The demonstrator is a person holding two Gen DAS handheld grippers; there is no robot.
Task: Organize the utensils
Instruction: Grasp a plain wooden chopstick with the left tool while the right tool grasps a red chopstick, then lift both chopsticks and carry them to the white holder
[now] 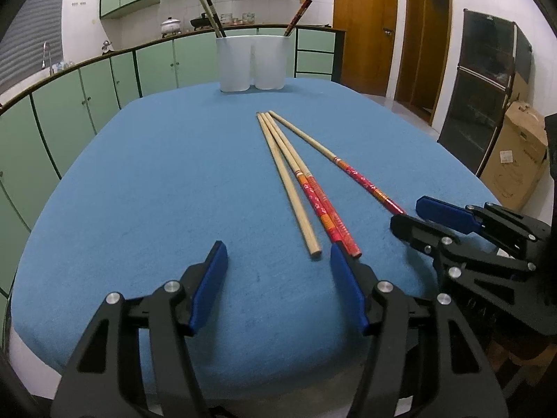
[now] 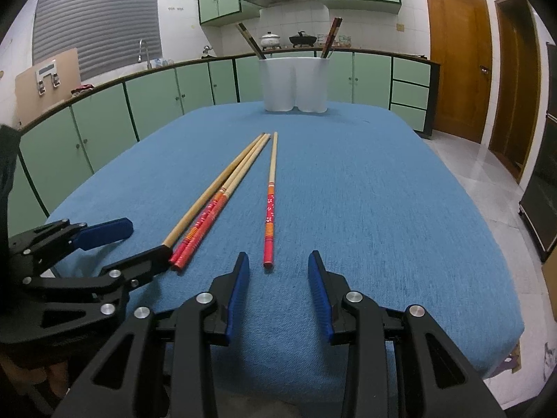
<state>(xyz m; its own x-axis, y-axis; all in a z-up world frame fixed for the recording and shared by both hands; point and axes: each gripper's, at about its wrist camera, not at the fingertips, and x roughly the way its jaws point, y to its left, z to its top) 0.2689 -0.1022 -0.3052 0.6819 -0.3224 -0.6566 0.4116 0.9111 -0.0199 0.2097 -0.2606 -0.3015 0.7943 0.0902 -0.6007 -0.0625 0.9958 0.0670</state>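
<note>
My left tongs (image 1: 278,254) and right tongs (image 2: 278,264) hang apart, empty. Four chopsticks (image 2: 222,191) lie mid-bench (image 2: 383,209) before the holder (image 2: 296,83). They look light, stiff and slick; I'd pinch the lone one (image 2: 269,216) at its painted end.

Green kitchen cabinets (image 2: 181,94), white tiled wall (image 2: 289,17), wooden doors (image 2: 456,62), grey window blind (image 2: 97,14), pale floor (image 2: 470,160)

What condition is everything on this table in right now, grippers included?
Left gripper: open, empty.
Right gripper: open, empty.
Plain chopstick: lying flat.
Red chopstick pair: flat, touching.
Single red chopstick: flat, apart.
White holder: upright, chopsticks inside.
</note>
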